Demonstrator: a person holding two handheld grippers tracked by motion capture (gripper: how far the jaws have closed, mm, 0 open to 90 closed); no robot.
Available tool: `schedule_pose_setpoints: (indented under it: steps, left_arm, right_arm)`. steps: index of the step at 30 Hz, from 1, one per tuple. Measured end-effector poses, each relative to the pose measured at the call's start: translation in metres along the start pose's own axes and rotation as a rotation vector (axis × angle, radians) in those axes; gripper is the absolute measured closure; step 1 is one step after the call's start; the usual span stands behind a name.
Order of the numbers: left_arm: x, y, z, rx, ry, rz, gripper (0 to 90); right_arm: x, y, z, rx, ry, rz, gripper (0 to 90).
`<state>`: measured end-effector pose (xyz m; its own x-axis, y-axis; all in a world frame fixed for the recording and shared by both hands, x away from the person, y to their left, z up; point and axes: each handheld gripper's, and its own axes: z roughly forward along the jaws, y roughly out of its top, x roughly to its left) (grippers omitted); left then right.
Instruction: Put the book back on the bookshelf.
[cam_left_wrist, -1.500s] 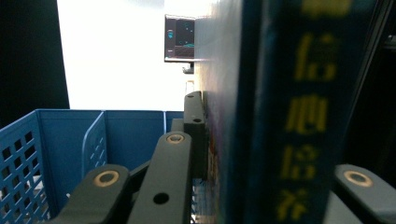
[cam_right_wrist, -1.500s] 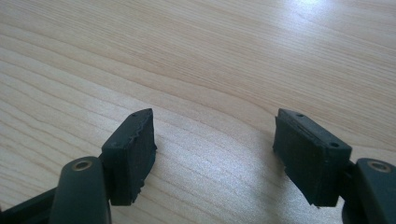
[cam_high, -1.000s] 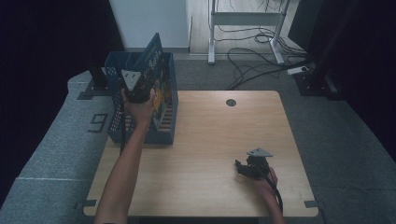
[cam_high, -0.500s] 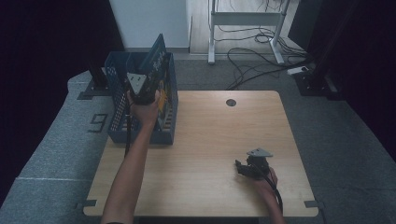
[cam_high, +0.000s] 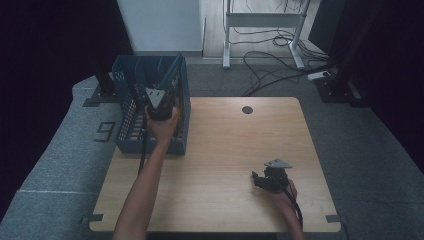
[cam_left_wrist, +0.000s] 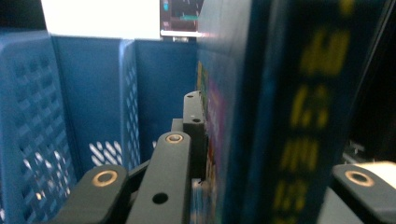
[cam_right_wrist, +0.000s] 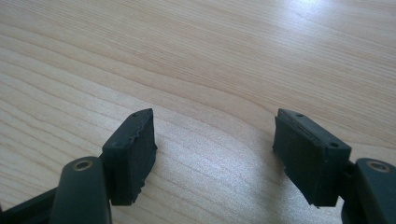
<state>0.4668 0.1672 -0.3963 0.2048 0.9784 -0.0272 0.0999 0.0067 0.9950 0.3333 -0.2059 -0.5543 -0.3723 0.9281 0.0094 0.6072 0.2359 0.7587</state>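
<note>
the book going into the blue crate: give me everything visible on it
The book is a dark blue volume with blurred yellow lettering down its spine and a colourful cover face, seemingly glossy card. It stands upright on edge, partly inside the blue perforated plastic crate at the table's left rear corner, its top corner sticking up above the rim in the high view. The left gripper is shut on it: one black jaw lies flat against the cover, the other sits on the far side of the spine. Its lower edge is hidden.
</note>
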Motion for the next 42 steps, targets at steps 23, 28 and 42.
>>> schedule_pose_setpoints:
  steps: [23, 28, 42]
  left_arm:
    - [-0.002, -0.012, -0.013, 0.067, -0.076, 0.031, 64.1]
    - [-0.004, -0.012, -0.014, 0.075, -0.094, 0.037, 57.2]
    - [0.000, -0.008, -0.020, 0.107, -0.134, 0.039, 37.3]
  right_arm:
    - [0.000, 0.000, 0.000, 0.000, -0.002, 0.002, 29.2]
    - [0.000, 0.000, -0.001, 0.000, -0.003, 0.003, 29.2]
    - [0.000, 0.000, -0.001, 0.000, -0.003, 0.004, 29.2]
